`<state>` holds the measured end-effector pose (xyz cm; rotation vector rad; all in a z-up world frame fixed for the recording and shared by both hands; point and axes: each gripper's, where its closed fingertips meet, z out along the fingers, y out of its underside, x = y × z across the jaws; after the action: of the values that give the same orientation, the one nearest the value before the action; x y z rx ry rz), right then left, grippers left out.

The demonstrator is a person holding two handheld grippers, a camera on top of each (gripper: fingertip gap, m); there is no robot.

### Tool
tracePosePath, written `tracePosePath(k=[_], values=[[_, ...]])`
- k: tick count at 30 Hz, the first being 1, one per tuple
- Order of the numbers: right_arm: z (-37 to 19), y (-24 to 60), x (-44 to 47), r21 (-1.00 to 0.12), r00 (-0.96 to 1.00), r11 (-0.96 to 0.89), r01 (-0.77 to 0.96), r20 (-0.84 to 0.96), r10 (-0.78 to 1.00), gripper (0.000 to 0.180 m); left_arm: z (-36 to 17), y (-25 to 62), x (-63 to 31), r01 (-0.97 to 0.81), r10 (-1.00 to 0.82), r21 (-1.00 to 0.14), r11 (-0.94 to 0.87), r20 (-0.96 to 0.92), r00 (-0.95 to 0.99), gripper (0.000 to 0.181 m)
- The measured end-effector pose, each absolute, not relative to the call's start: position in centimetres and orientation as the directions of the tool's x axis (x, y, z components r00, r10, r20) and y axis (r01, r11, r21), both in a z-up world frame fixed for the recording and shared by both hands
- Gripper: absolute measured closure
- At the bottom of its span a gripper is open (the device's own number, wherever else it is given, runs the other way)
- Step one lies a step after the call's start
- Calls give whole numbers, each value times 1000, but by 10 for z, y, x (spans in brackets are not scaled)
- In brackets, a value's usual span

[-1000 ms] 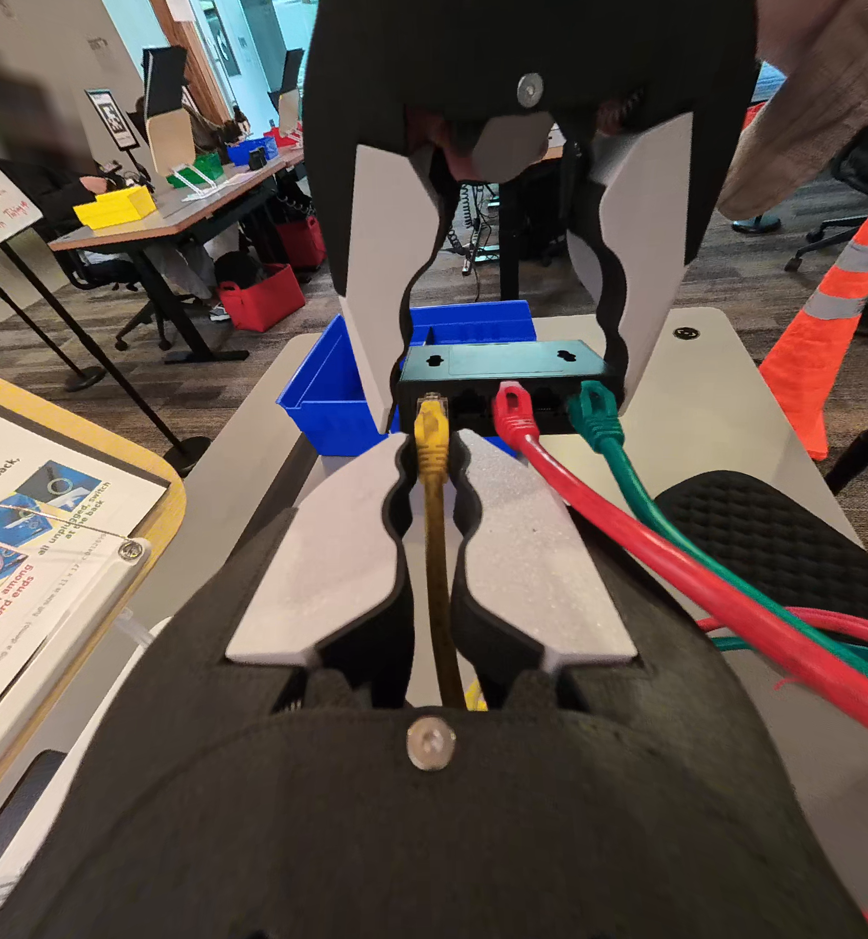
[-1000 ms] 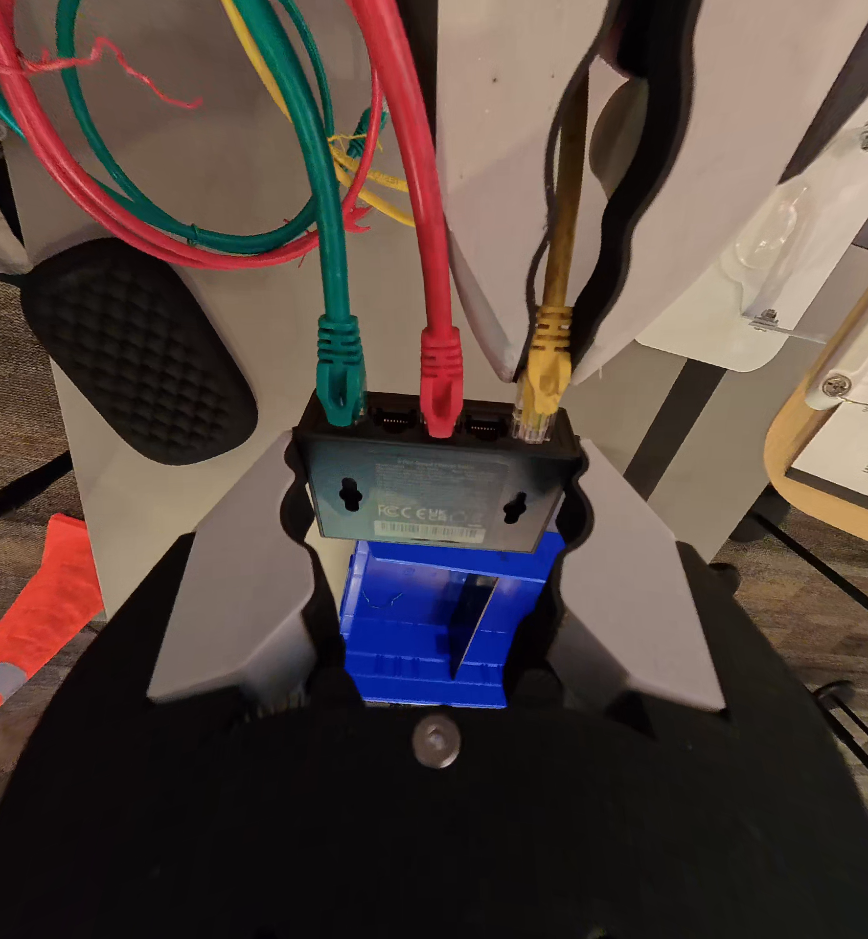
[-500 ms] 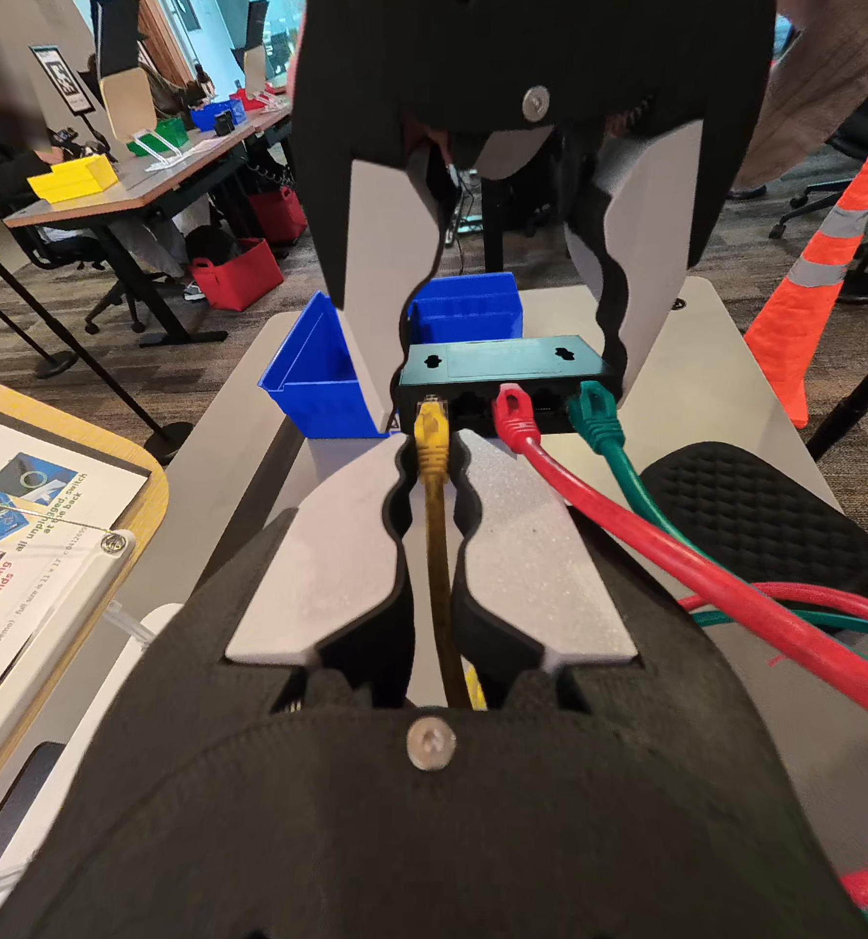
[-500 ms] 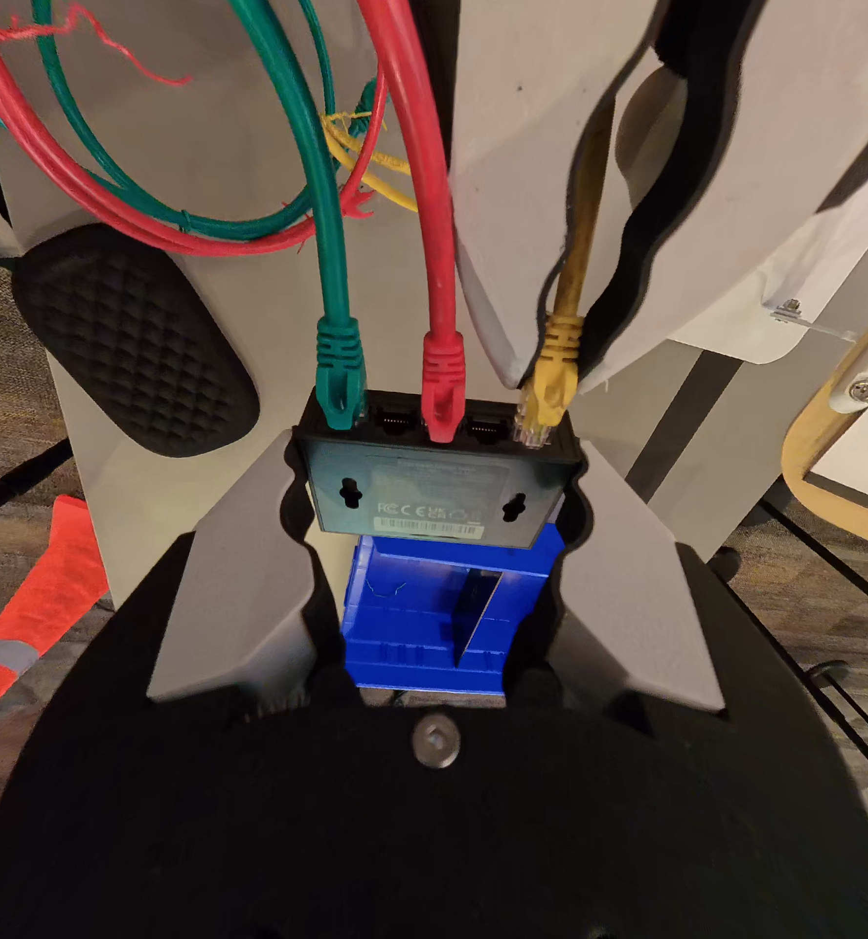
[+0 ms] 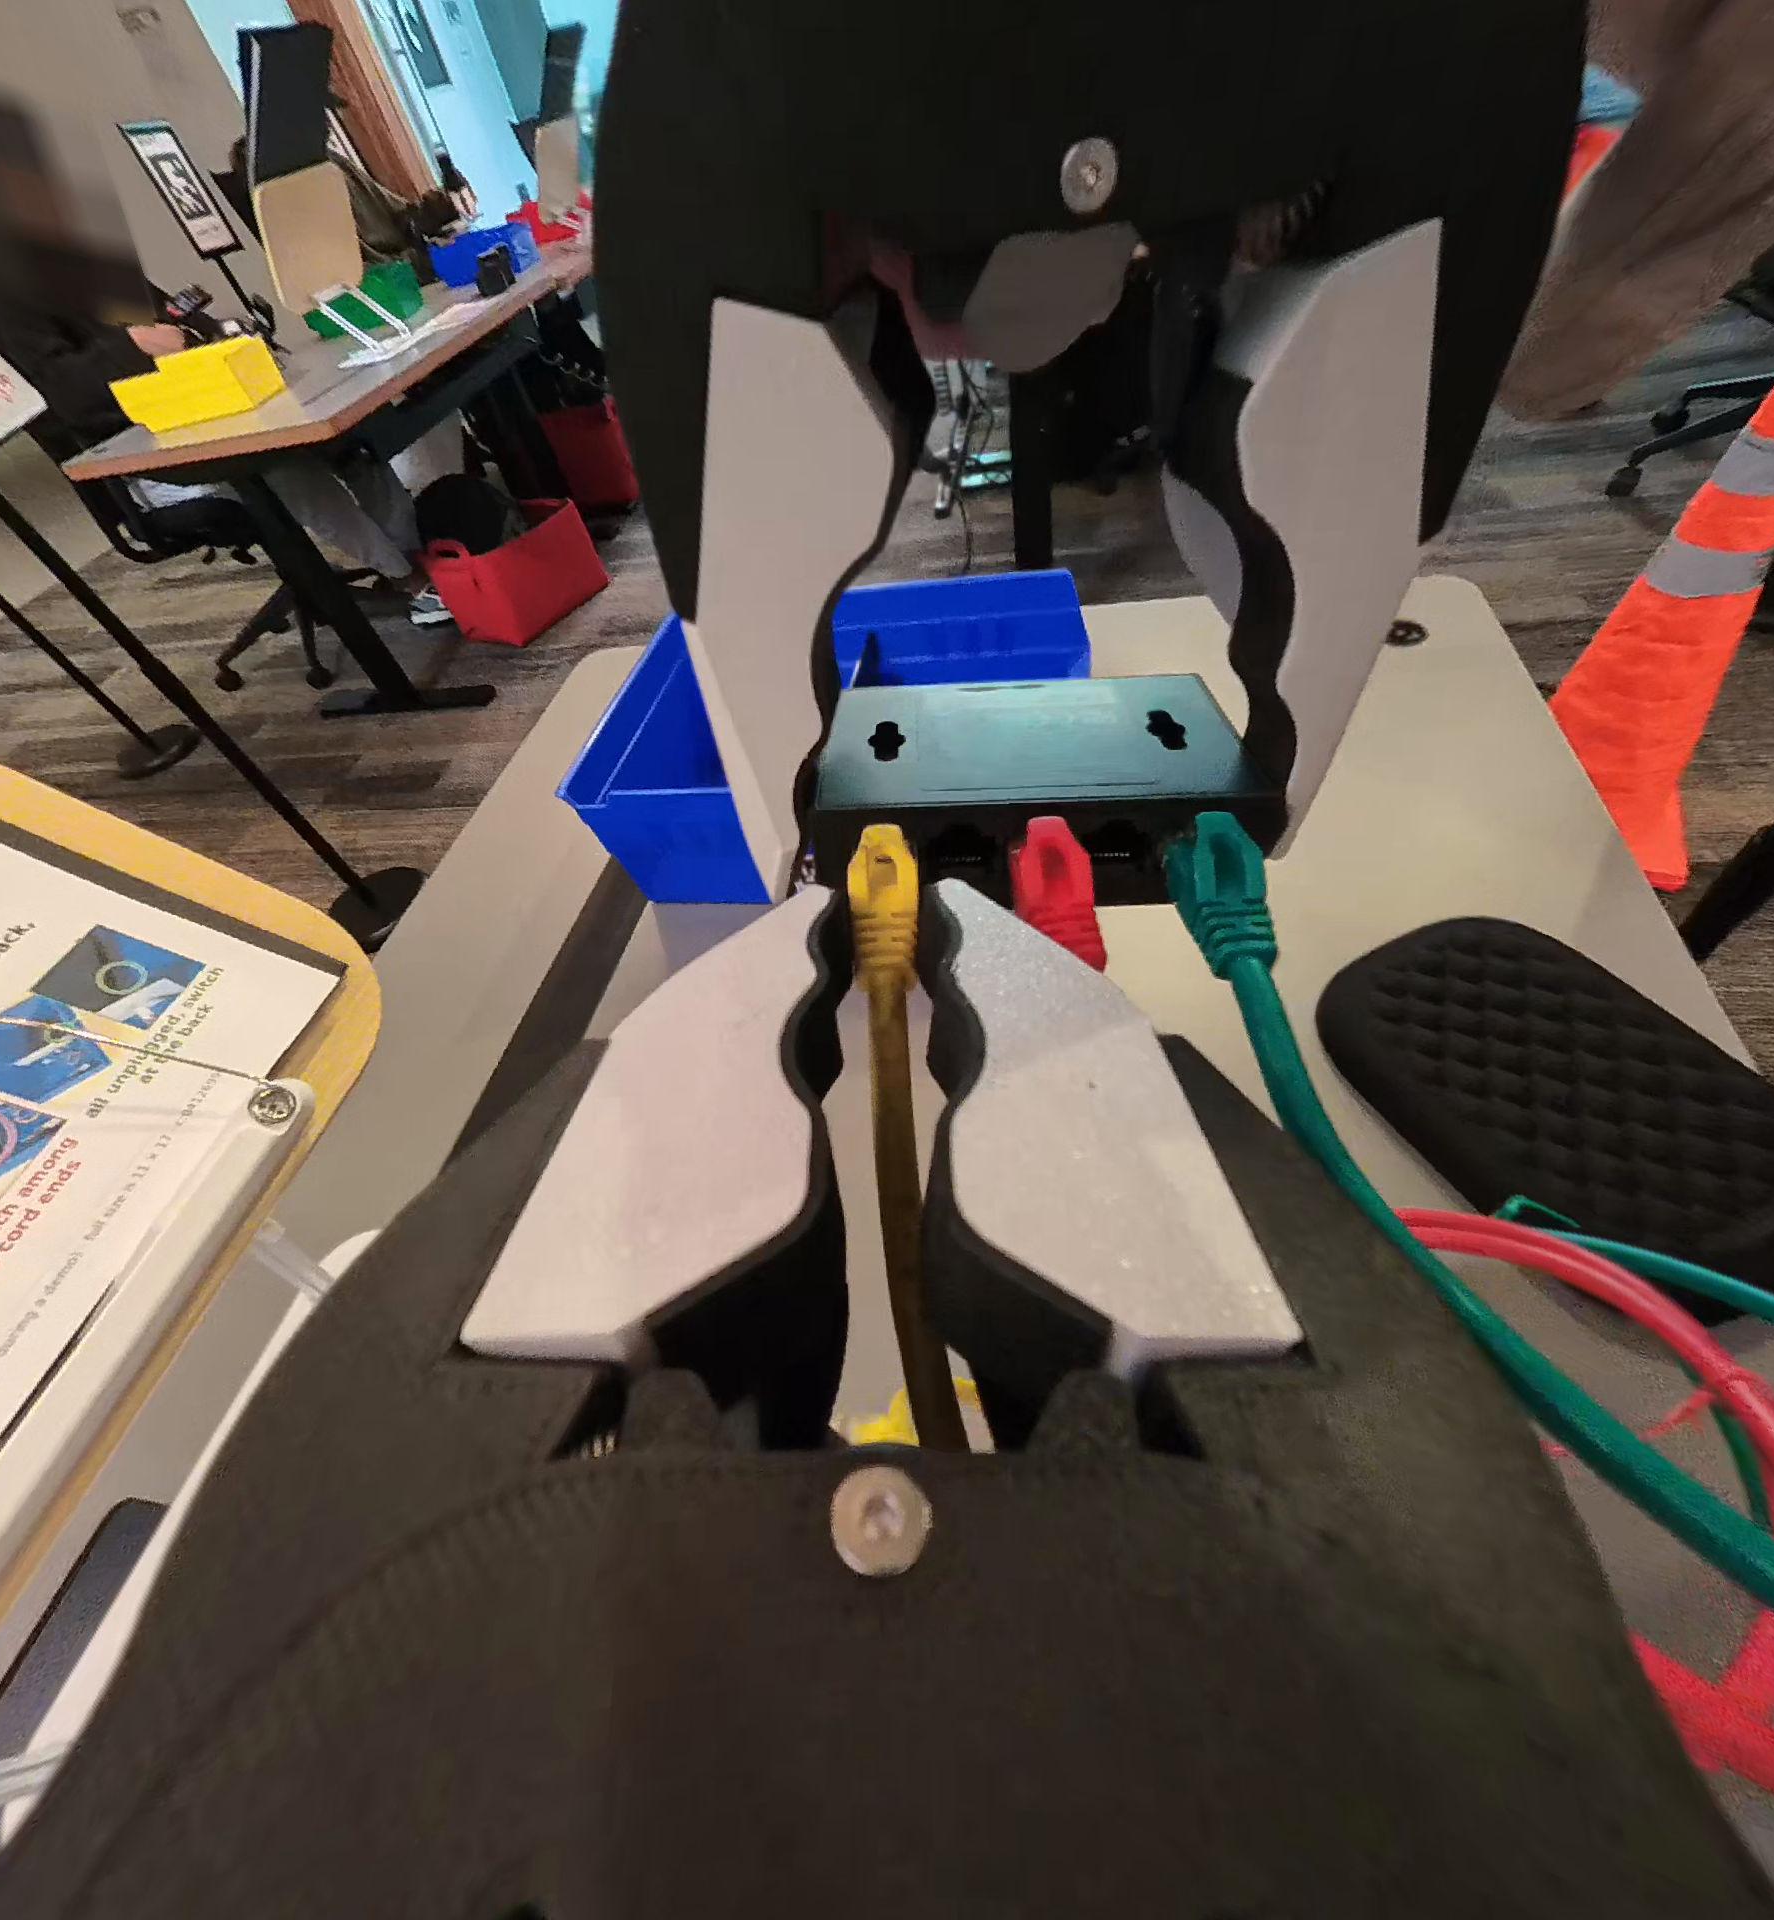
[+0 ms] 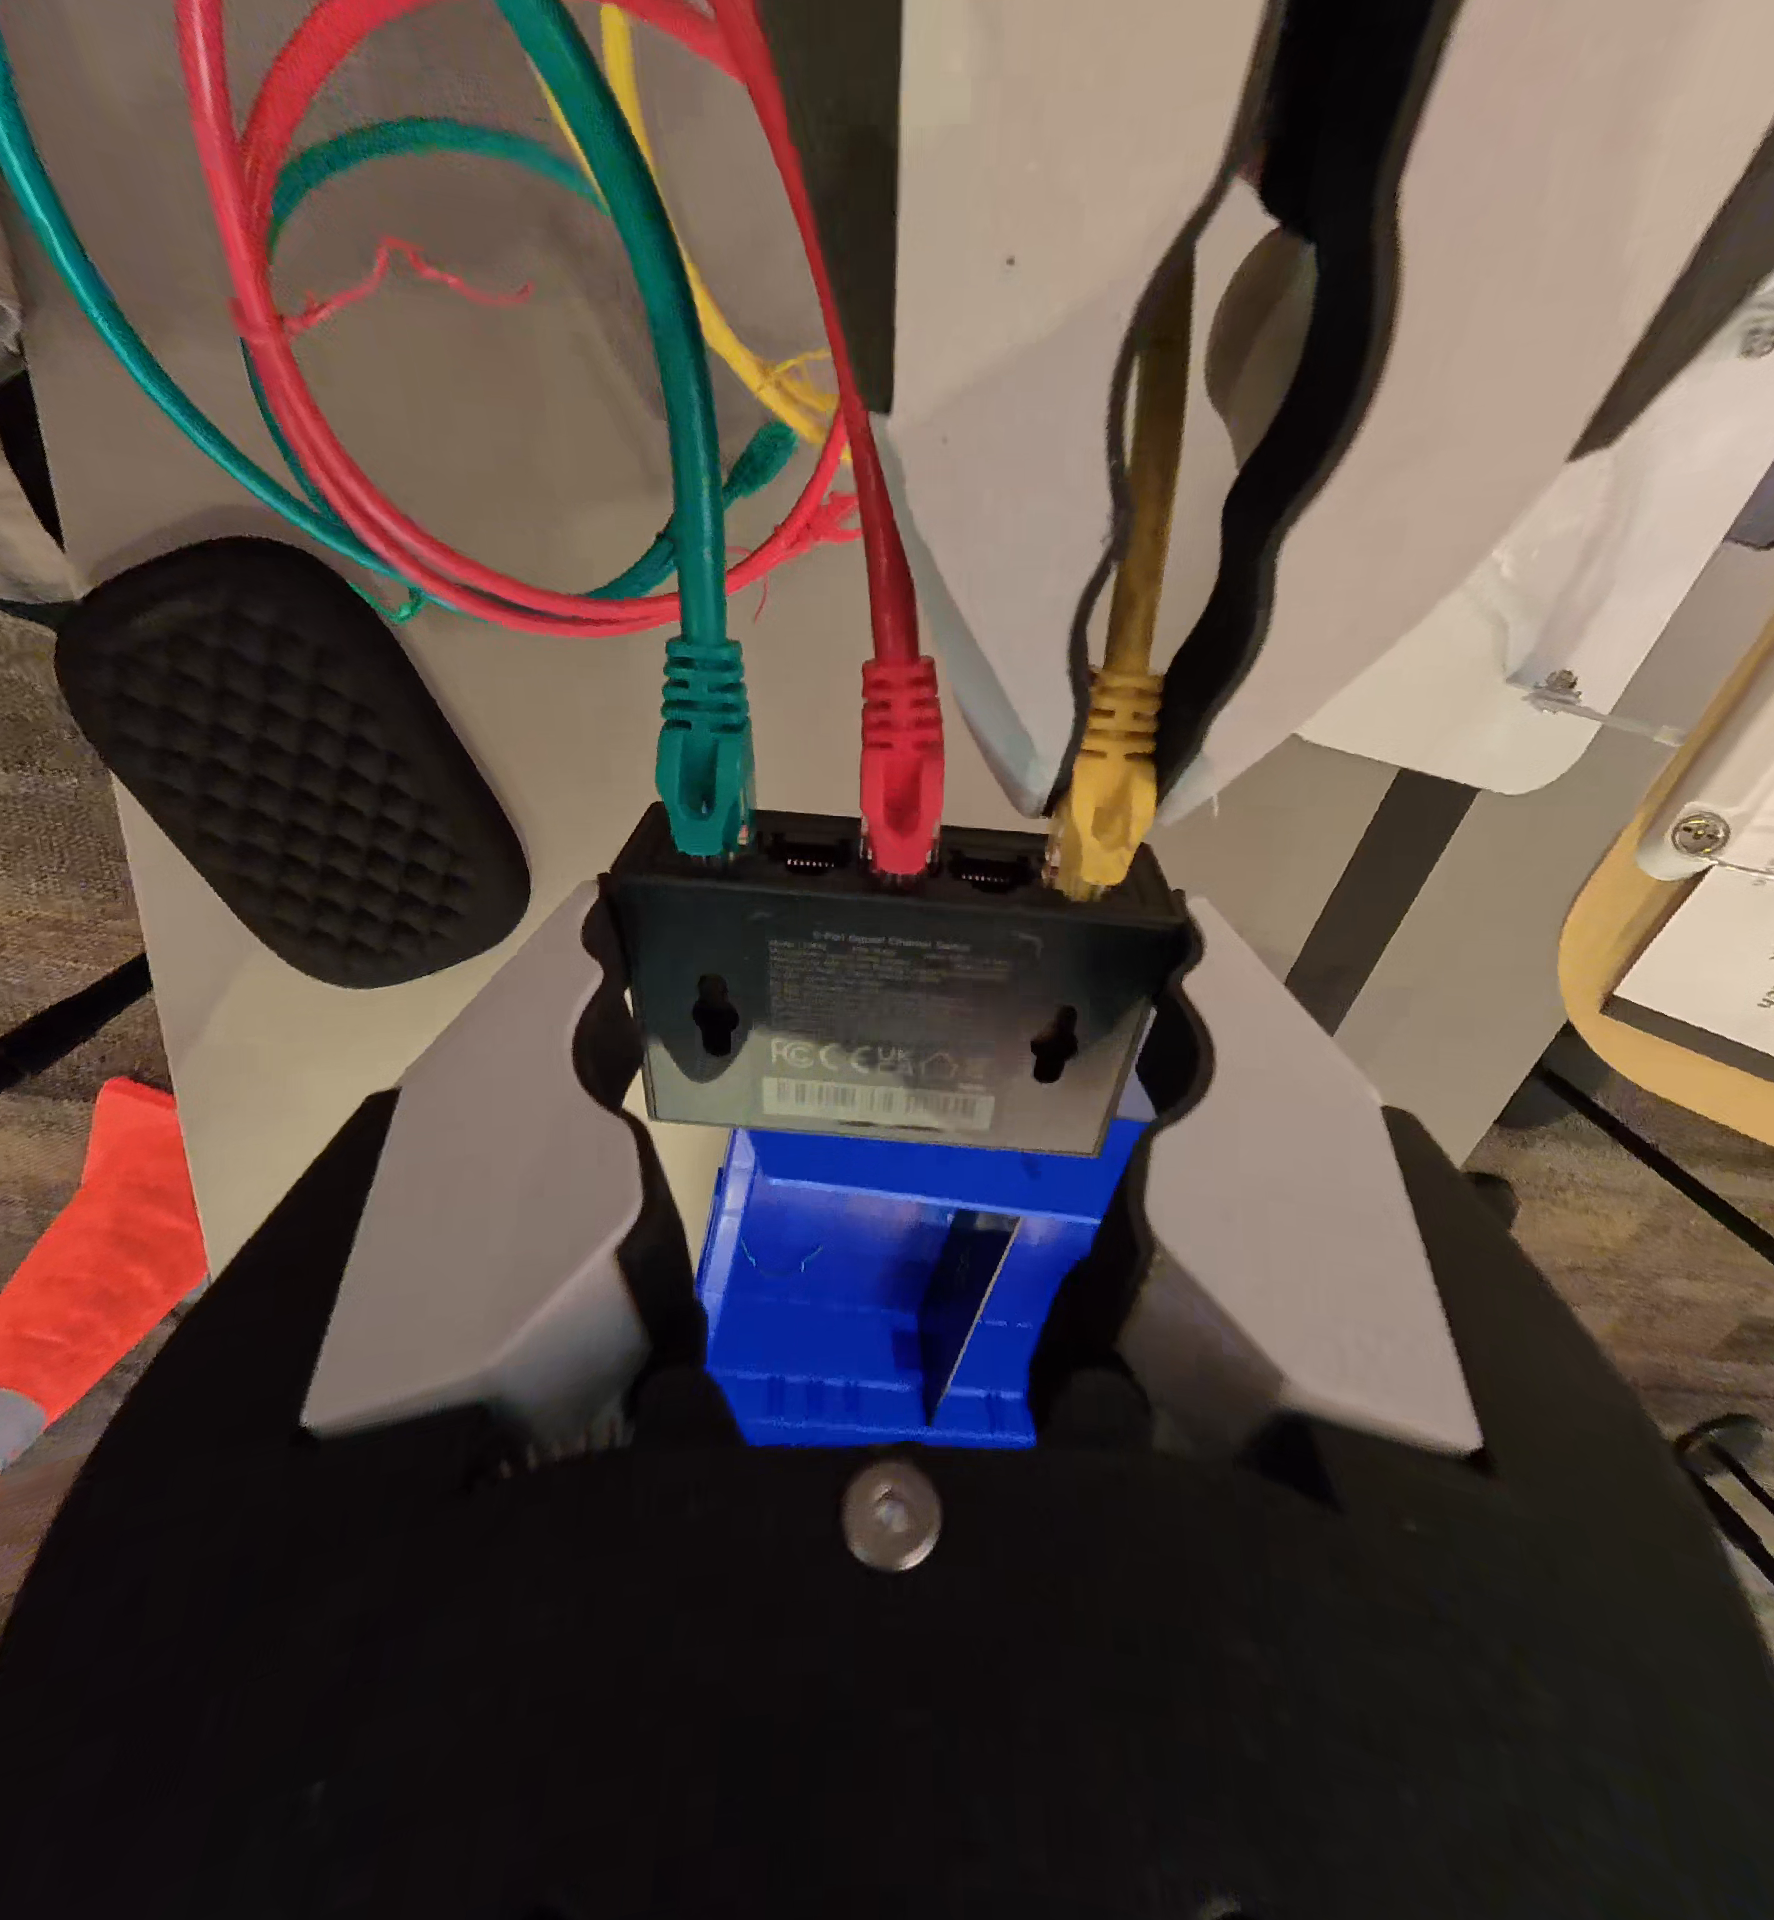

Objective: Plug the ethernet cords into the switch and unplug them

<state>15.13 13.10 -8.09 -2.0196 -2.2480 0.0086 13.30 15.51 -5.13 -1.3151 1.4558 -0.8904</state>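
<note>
The black switch (image 5: 1039, 743) is held above the table with its ports facing my left gripper (image 5: 883, 935). My right gripper (image 6: 893, 987) is shut on the switch (image 6: 893, 997), one finger on each short end. My left gripper is shut on the yellow cord (image 5: 881, 914) just behind its plug, which sits in an end port (image 6: 1111, 790). The red plug (image 5: 1054, 883) is in the middle port and the green plug (image 5: 1221, 894) in the other end port. Two ports between them are empty.
A blue bin (image 5: 654, 800) stands on the white table (image 5: 1434, 779) behind and under the switch. A black textured pad (image 5: 1589, 1122) lies to the right beside loose red and green cord loops (image 6: 343, 468). An instruction board (image 5: 83, 1091) is at left, an orange cone (image 5: 1693, 623) at right. Across from one pair of fingers to the other is roughly 4 cm.
The yellow plug was tilted at its port half a second ago and now stands straight in it. Both grippers keep their holds. The cord loops on the table have shifted.
</note>
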Motion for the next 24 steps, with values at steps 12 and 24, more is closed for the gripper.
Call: tracePosePath(k=[12,24], values=[[-67,133,143,-260,-73,112,959,156,985,82,-28,155,133,-158,-987,-980,125,-138,76,169],[-65,134,144,-306,-55,113,945,193,980,82,-21,154,138,-83,-993,-994,65,-72,90,169]])
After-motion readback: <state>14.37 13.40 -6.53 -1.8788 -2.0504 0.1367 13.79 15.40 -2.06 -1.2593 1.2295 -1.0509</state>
